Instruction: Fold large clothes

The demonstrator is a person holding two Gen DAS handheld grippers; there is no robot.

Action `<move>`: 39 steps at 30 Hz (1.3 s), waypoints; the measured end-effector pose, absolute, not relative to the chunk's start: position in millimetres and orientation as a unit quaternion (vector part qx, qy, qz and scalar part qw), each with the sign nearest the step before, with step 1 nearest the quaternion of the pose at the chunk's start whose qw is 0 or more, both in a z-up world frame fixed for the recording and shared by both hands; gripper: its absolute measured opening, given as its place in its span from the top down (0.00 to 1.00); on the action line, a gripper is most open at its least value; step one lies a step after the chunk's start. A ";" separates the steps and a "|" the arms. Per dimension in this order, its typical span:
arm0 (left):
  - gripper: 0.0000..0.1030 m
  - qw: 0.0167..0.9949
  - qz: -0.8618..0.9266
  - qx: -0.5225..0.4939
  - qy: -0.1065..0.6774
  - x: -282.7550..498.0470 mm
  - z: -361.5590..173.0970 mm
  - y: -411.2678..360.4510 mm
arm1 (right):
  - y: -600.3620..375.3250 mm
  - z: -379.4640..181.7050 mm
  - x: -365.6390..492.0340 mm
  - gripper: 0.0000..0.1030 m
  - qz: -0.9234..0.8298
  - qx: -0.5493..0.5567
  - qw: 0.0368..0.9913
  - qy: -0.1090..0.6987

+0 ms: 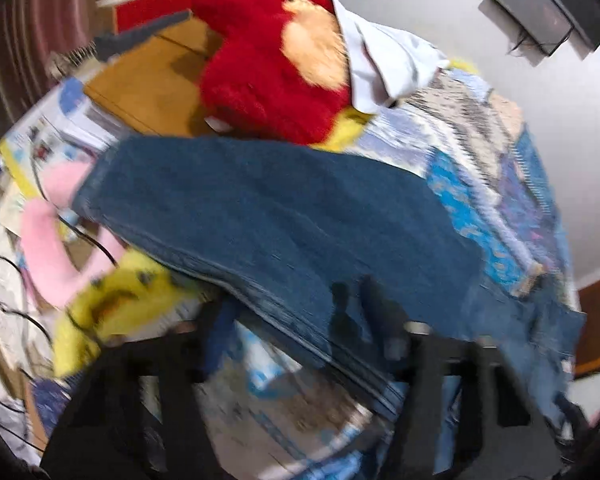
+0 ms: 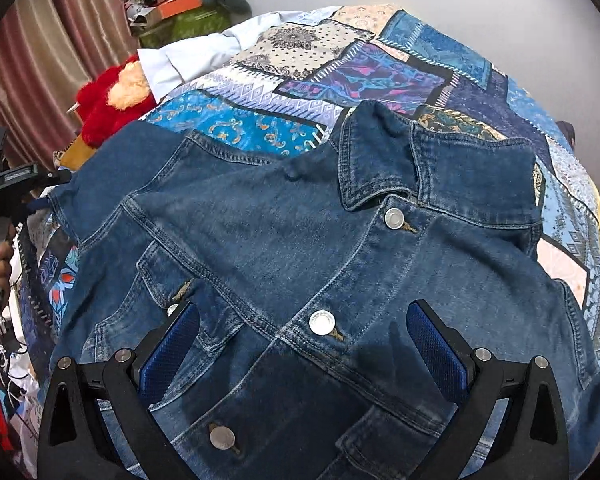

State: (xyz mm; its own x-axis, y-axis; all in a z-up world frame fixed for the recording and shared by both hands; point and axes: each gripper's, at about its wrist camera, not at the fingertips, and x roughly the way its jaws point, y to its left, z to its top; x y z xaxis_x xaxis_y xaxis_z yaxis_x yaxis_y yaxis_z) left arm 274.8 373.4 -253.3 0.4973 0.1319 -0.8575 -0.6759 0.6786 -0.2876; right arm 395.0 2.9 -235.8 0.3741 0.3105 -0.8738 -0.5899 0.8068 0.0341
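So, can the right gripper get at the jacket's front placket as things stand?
Probably yes. The right gripper hangs open over the denim jacket, its blue pads either side of the buttoned placket, with nothing lying on top of it.

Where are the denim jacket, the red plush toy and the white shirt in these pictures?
denim jacket (image 2: 300,240): right wrist view, chest panel below the collar.
red plush toy (image 1: 256,80): left wrist view, red fur body.
white shirt (image 2: 172,66): right wrist view, folded sleeve part.

Bare quilt (image 2: 300,44) beyond collar, red plush toy (image 2: 100,116) (far-left edge) crowding
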 end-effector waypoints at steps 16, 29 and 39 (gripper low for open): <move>0.94 0.910 0.206 -0.115 0.340 313.6 -139.8 278.3 | -21.1 -188.5 378.7 0.00 0.266 -0.154 0.849 0.430; 0.96 0.894 0.020 -0.085 0.440 357.4 -197.4 125.9 | -94.5 -130.6 351.1 0.00 0.239 -0.109 0.874 0.410; 0.81 0.805 -0.022 -0.195 0.560 344.6 -282.6 124.1 | -135.7 -120.3 328.7 0.00 0.226 -0.080 0.878 0.415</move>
State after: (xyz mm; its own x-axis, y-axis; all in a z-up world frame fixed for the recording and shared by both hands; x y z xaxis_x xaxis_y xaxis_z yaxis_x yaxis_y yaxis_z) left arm 344.6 124.1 -282.6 0.3721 -0.2538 -0.8928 -0.1825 0.9231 -0.3385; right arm 328.7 -135.7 -120.3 0.5535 0.3308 -0.7643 -0.4636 0.8848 0.0471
